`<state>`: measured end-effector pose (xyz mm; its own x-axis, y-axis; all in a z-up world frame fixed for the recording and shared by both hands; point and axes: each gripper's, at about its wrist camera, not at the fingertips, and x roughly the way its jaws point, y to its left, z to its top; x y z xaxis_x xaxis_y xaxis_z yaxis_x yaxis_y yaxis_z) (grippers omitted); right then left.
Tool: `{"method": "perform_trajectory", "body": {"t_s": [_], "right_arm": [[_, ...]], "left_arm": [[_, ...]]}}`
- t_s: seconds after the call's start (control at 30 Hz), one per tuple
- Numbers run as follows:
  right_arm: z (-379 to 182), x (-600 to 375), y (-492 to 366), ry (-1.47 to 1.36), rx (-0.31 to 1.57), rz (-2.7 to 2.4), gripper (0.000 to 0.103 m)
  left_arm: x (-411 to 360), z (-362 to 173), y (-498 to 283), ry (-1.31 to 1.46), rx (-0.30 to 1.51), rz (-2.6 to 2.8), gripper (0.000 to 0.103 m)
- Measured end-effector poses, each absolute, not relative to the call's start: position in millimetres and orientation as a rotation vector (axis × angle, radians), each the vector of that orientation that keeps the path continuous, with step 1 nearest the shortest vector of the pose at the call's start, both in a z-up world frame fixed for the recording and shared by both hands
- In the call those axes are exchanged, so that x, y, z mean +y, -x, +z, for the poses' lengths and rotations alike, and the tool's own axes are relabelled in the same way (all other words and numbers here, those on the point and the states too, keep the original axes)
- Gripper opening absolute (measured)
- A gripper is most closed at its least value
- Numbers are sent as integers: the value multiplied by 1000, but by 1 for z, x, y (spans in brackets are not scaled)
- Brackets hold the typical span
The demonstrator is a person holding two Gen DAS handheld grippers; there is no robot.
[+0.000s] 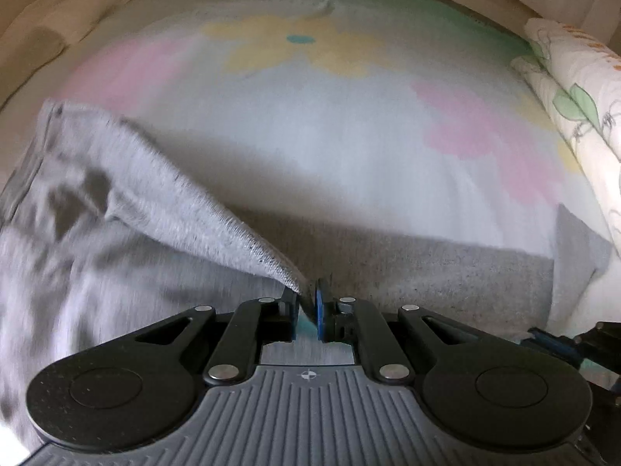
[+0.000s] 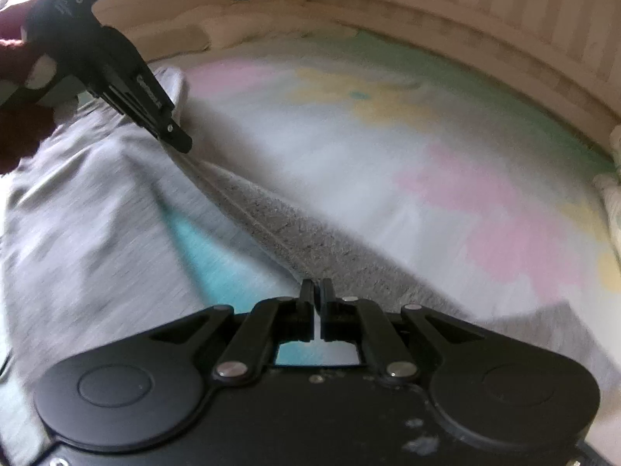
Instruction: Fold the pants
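Grey pants [image 1: 128, 202] lie on a pastel flowered bedsheet [image 1: 310, 124]. My left gripper [image 1: 308, 295] is shut on a raised edge of the fabric, which slopes up from the left into its blue pads. In the right wrist view the pants [image 2: 97, 202] spread to the left, and a taut grey edge [image 2: 279, 229] runs from the left gripper [image 2: 182, 145] down to my right gripper [image 2: 318, 291]. The right gripper is shut, with that edge ending at its fingertips. A hand in a dark red sleeve [image 2: 15, 54] holds the left gripper.
A flowered pillow [image 1: 574, 97] lies along the bed's right side. Cream pillows [image 1: 77, 4] sit at the far left. A pale slatted wooden wall [image 2: 485, 11] borders the far side. Open sheet stretches beyond the pants.
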<state>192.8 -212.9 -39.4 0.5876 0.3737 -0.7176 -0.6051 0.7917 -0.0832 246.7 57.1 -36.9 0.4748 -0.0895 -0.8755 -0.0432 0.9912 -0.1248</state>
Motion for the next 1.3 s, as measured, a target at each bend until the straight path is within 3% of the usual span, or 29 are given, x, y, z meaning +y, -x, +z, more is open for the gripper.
{"method": "perform_trajectory", "body": {"t_s": [0.2,0.27,0.37,0.47,0.67,0.8,0.87,0.93,1.3], "right_arm": [[-37,-230,-159,243,820,588,11],[-24,-247,-160,142,809,556,27],[-3,-276,-176,28,790,393,36],[0,-293,-208,36,802,158,42],[-33,-309,-293,-28,914,-162,43],[-58,-303,-318,-2,998,-255,39],[-65,-305,-318,19,1029,-314,27],[-61,-314,-315,-38,1022,-309,5],[50,-397,-155,-362,735,-262,5]], "left_arm": [[47,-59,-239,82,1095,-13,8],[44,-64,-245,56,1088,-13,8],[43,-67,-255,66,1098,-14,8],[45,-68,-256,65,1098,-17,8],[46,-70,-249,48,1099,-26,8],[46,-72,-254,33,1096,-29,6],[48,-70,-252,23,1086,-33,5],[48,-65,-251,27,1068,-36,4],[50,-7,-202,25,896,-89,4]]}}
